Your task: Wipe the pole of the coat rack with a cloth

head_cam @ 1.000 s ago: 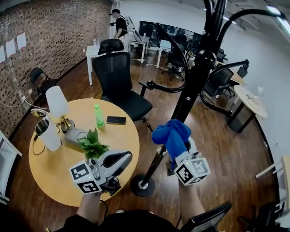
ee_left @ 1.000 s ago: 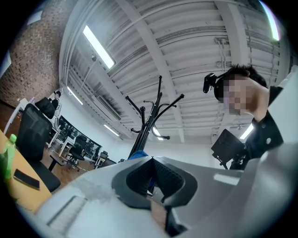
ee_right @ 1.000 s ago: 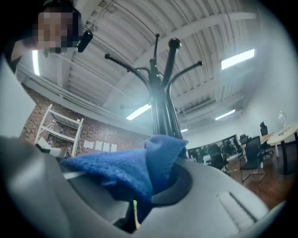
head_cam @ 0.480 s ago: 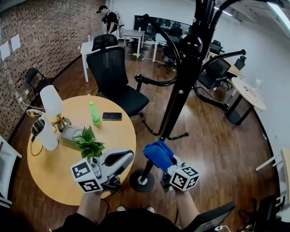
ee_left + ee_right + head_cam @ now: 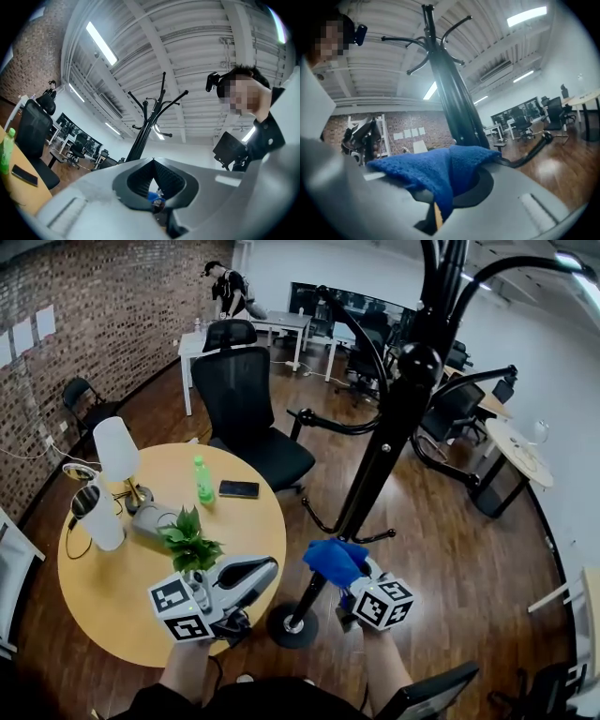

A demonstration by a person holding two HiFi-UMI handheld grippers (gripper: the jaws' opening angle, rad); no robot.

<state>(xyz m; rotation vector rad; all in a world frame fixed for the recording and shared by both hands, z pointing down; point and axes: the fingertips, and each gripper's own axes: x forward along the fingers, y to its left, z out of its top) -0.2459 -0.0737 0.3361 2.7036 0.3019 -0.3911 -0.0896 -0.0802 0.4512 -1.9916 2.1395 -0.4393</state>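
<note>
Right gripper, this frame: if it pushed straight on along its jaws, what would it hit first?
Probably the coat rack pole, which rises just beyond the blue cloth clamped in the right gripper. Whether the cloth already touches it is unclear.

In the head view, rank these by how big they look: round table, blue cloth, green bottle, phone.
1. round table
2. blue cloth
3. green bottle and phone: they look about alike, so they are not ranked.

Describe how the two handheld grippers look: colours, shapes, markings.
They match. The left gripper and right gripper have light grey moulded bodies with black-lined jaws, and each carries a white cube printed with black square markers. No cables show. The forearms are unsleeved.
</note>
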